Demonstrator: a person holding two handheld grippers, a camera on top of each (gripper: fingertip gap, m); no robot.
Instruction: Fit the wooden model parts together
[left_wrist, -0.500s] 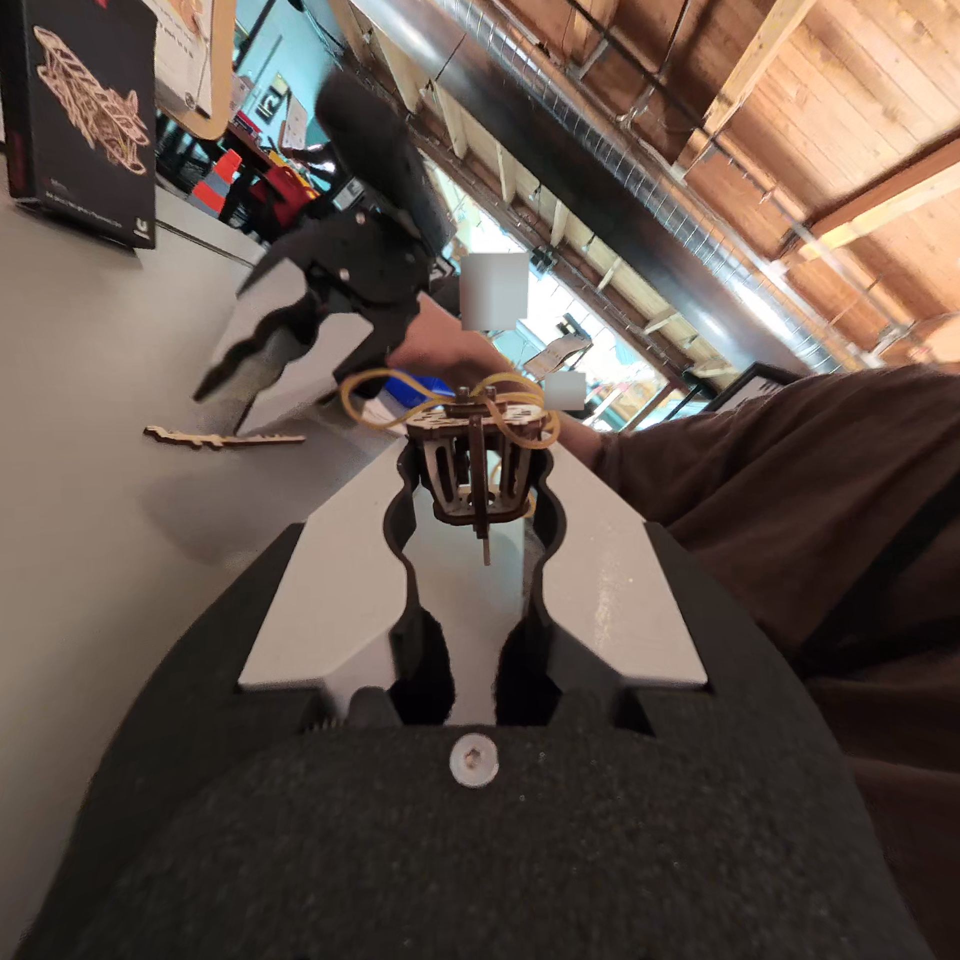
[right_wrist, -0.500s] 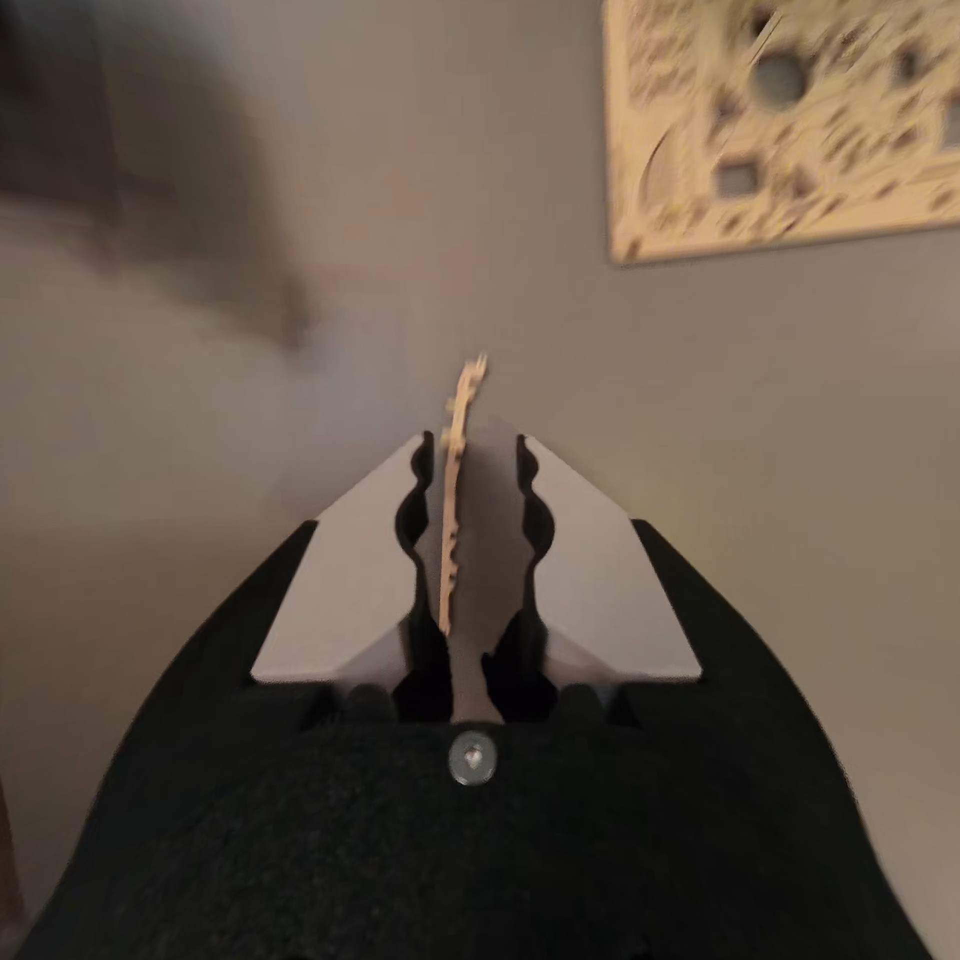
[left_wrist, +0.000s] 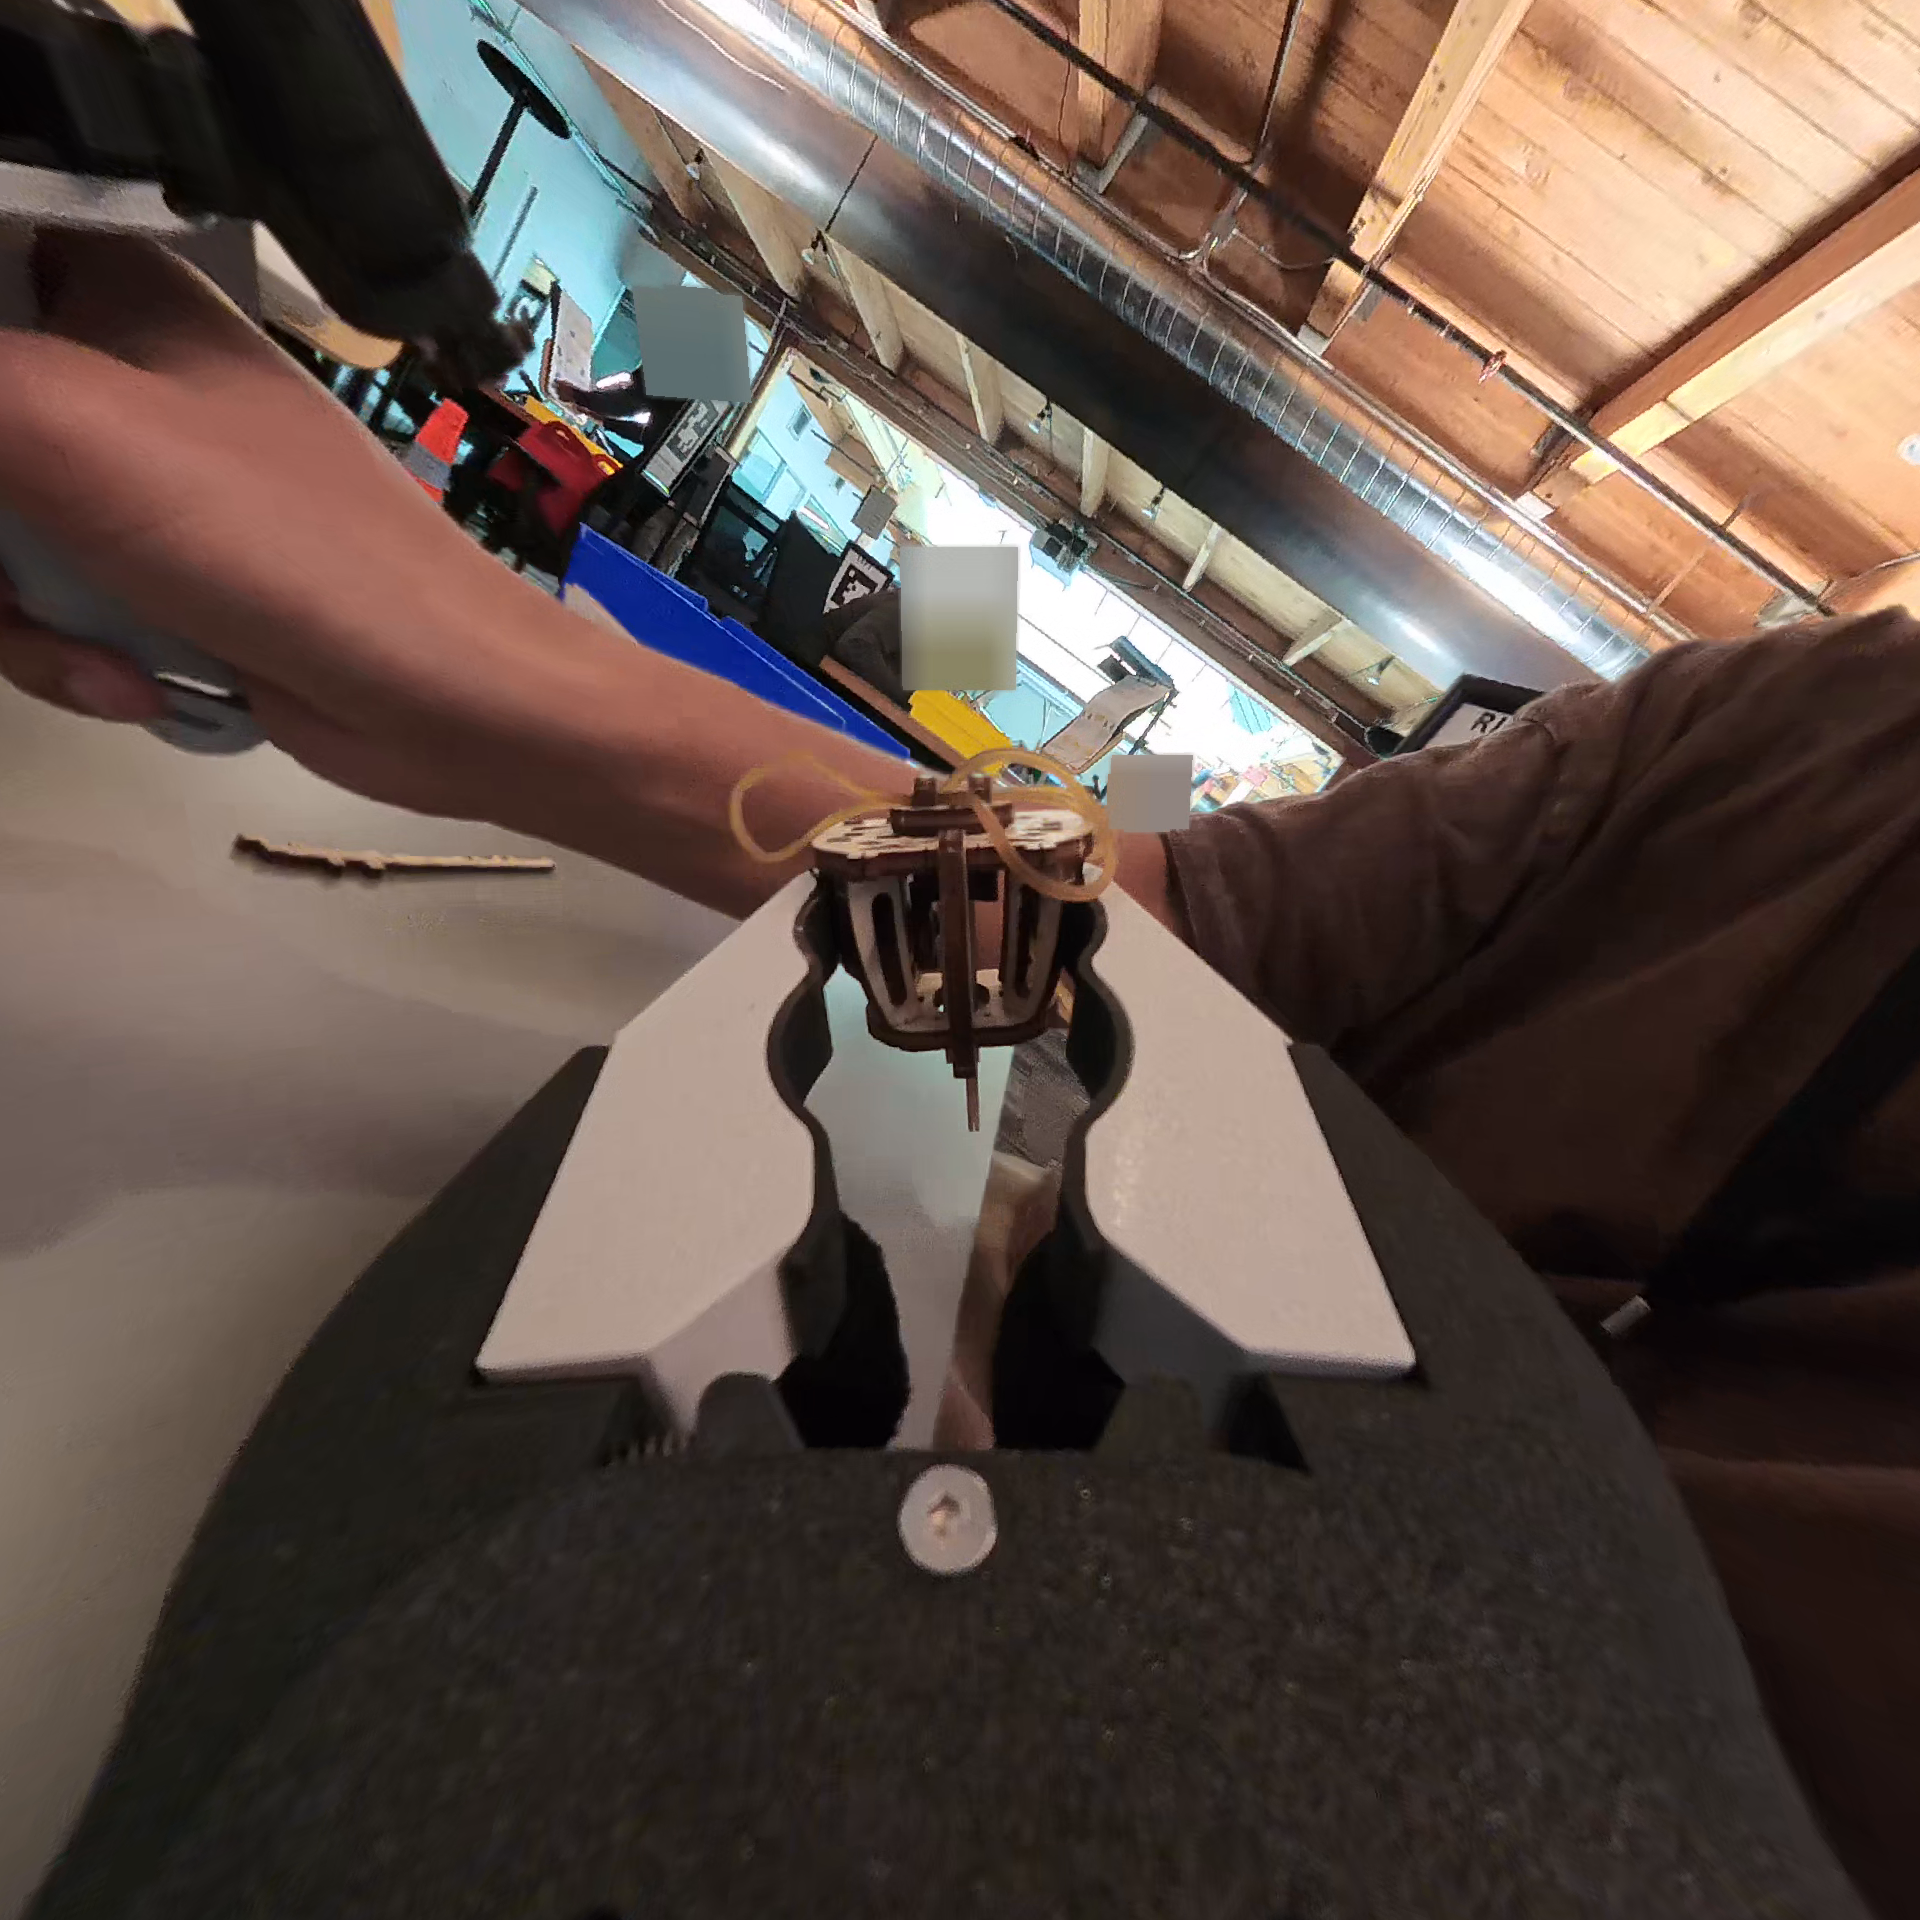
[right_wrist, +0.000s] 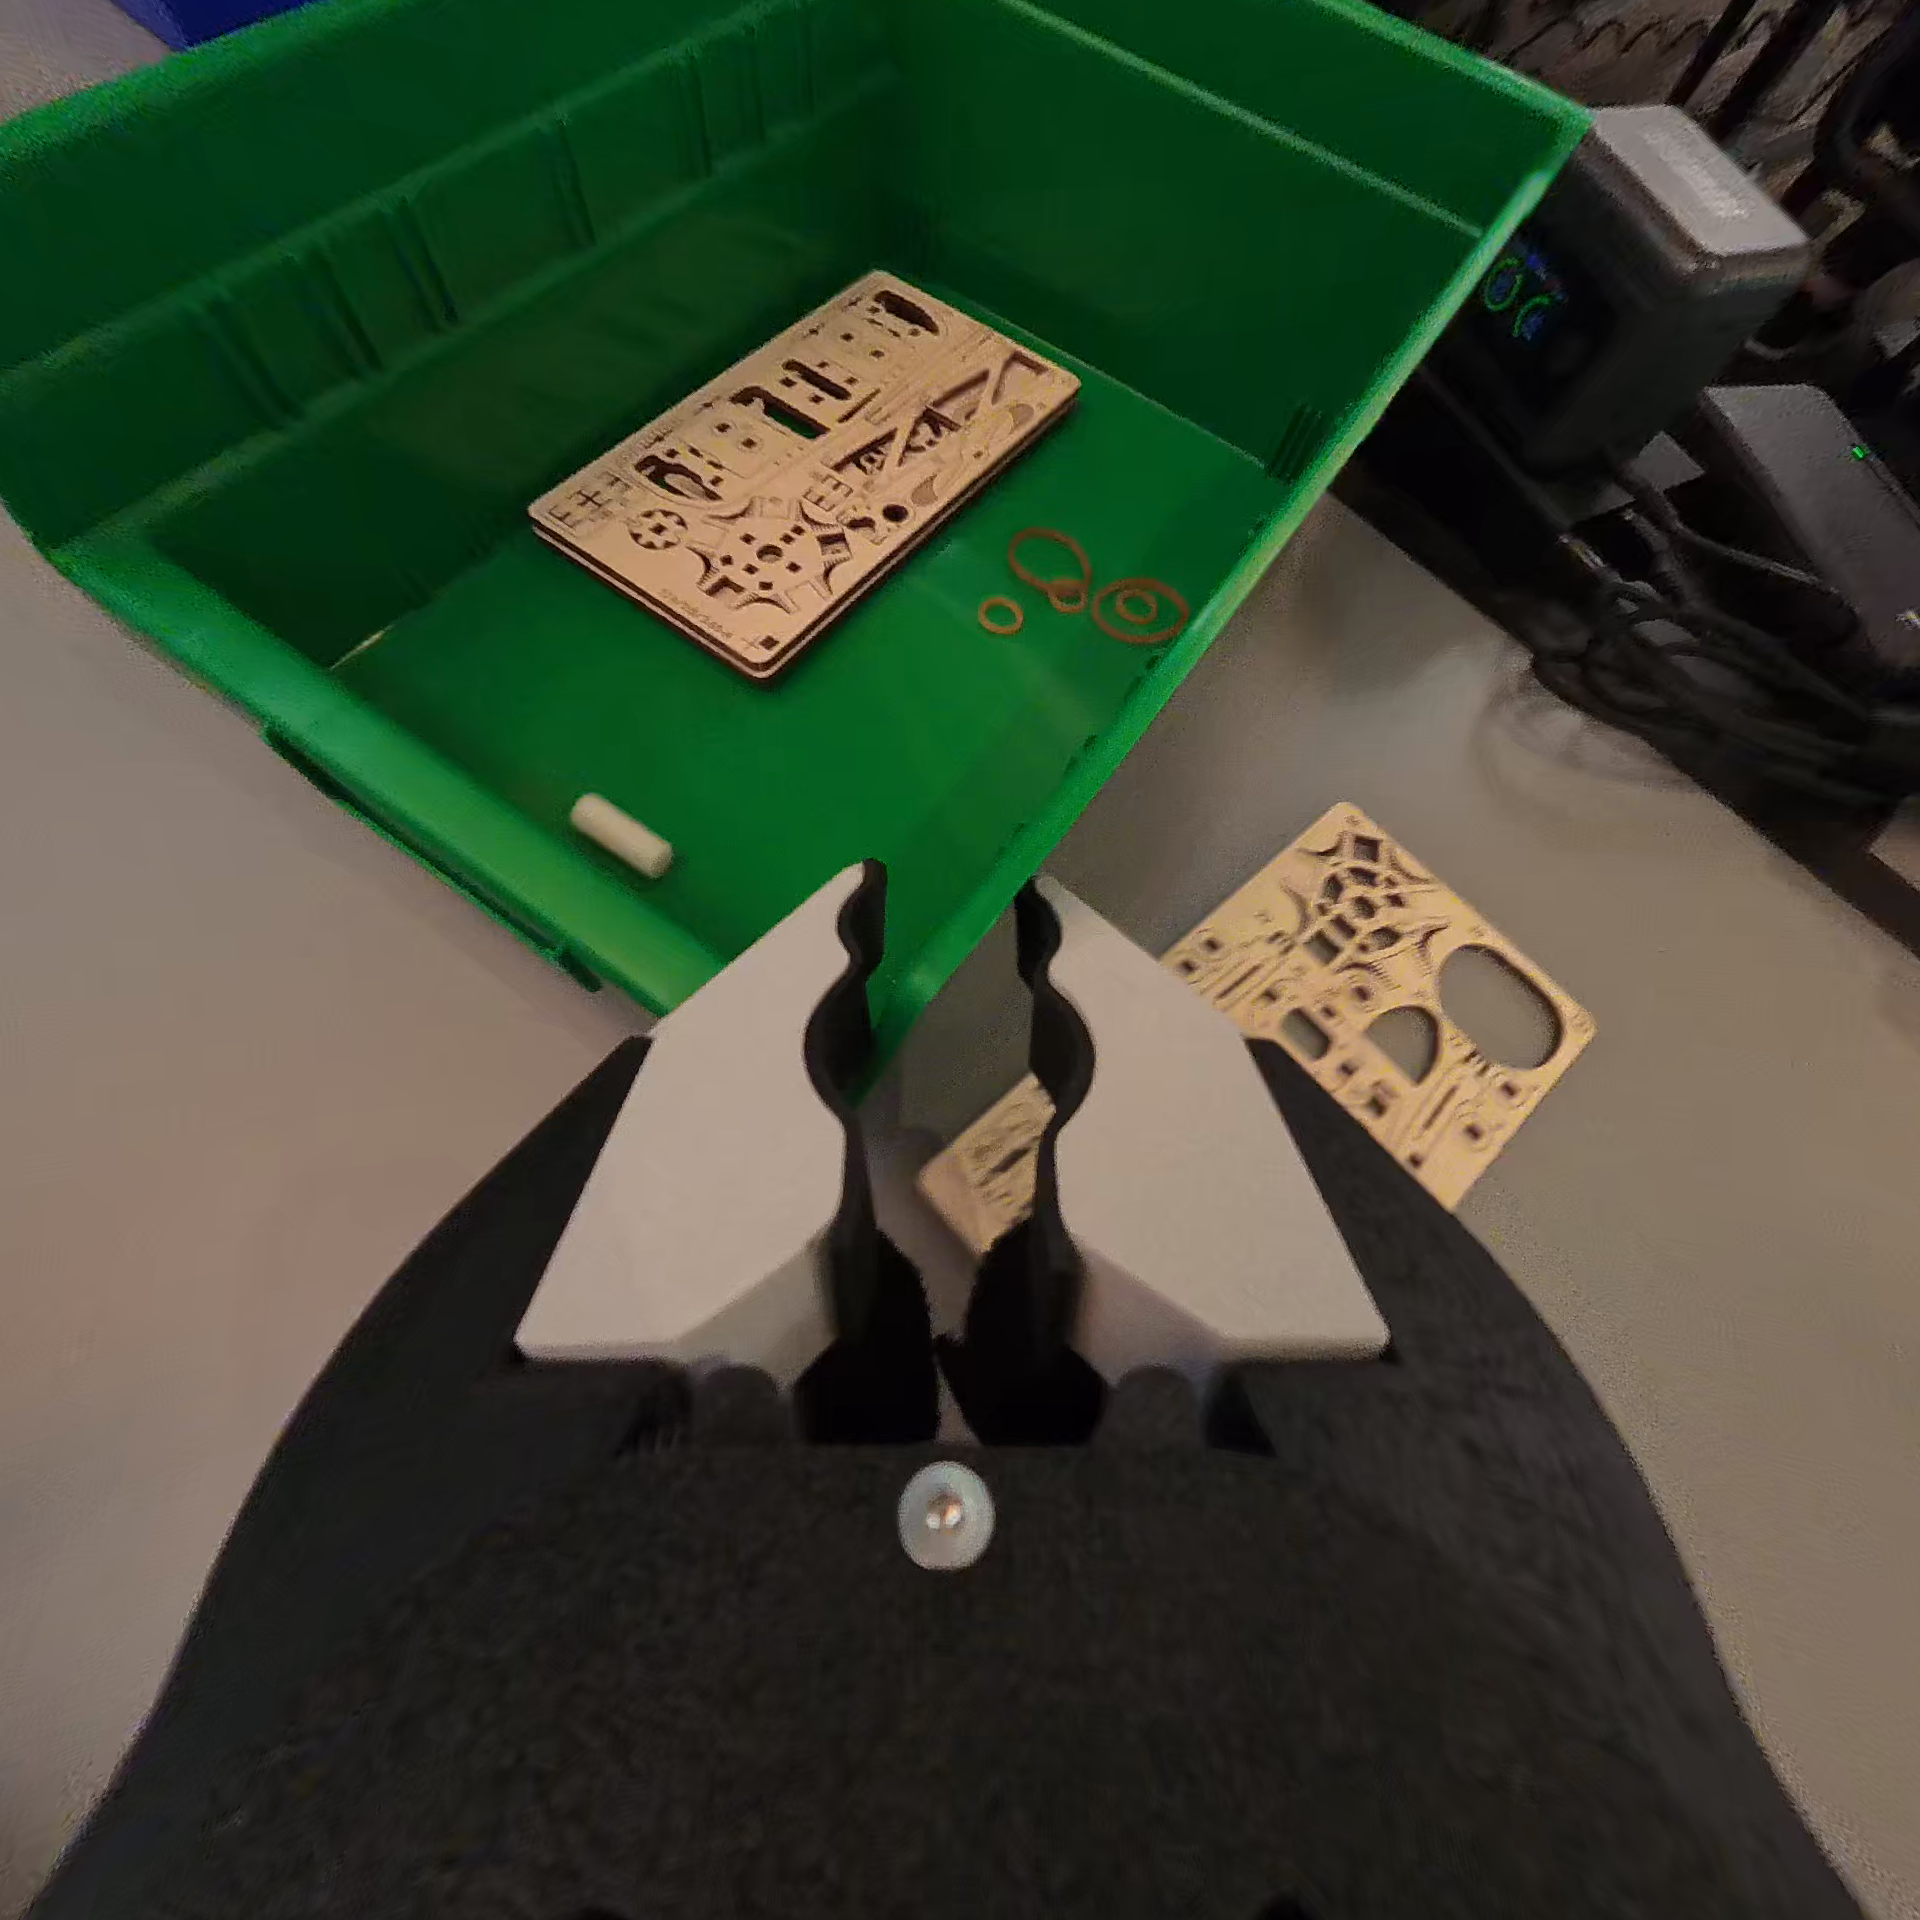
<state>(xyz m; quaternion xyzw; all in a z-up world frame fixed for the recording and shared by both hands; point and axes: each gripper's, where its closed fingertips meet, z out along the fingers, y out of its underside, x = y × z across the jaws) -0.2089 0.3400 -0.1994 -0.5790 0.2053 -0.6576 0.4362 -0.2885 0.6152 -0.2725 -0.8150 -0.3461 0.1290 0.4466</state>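
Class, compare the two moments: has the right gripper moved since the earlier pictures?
Yes. The right gripper has swung away from the thin wooden strip on the table; it now points at the green bin, jaws empty.

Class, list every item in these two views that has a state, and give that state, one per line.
Left claw: shut on the wooden model subassembly.
Right claw: open, empty.
Rubber band: looped loosely over the subassembly.
Thin wooden strip: flat on table.
Green bin: open-topped.
Wooden parts sheets: stacked flat in bin.

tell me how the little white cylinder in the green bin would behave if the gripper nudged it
The white cylinder lies on its side on the green bin's smooth floor, so it would probably roll. It looks small and light, so a nudge might send it to a wall.
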